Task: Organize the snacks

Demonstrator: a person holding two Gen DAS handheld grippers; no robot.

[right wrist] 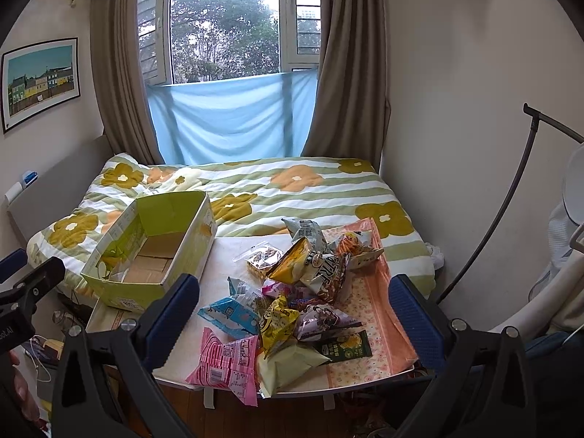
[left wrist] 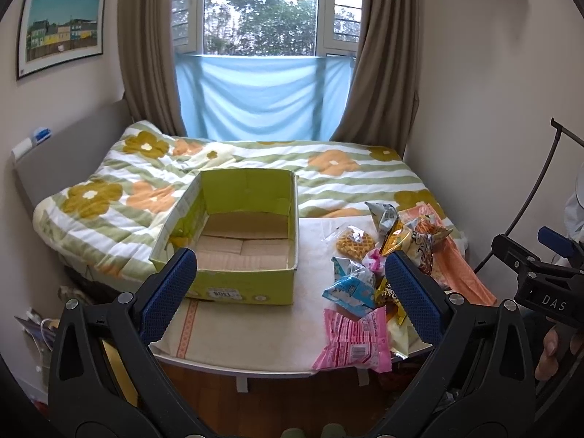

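Observation:
An empty green cardboard box (left wrist: 233, 284) (right wrist: 120, 294) stands on the left of a small white table (left wrist: 233, 343) (right wrist: 226, 277). A heap of snack packets lies on the table's right half: a pink packet (left wrist: 352, 343) (right wrist: 226, 363), a light blue one (left wrist: 348, 290) (right wrist: 230, 312), a waffle in clear wrap (left wrist: 356, 242), yellow bags (right wrist: 292, 261) and a green packet (right wrist: 345, 346). My left gripper (left wrist: 290, 292) hangs open before the table, holding nothing. My right gripper (right wrist: 292, 319) is open too, above the heap's near side. The right gripper's body (left wrist: 540, 277) shows at the left wrist view's edge.
Behind the table lies a bed with a flowered quilt (left wrist: 328, 171) (right wrist: 292, 186). An orange patterned cloth (right wrist: 368, 292) covers the table's right side. A wall and a black curved stand (right wrist: 511, 189) are at the right; a wooden floor (left wrist: 292, 394) lies below the table's front edge.

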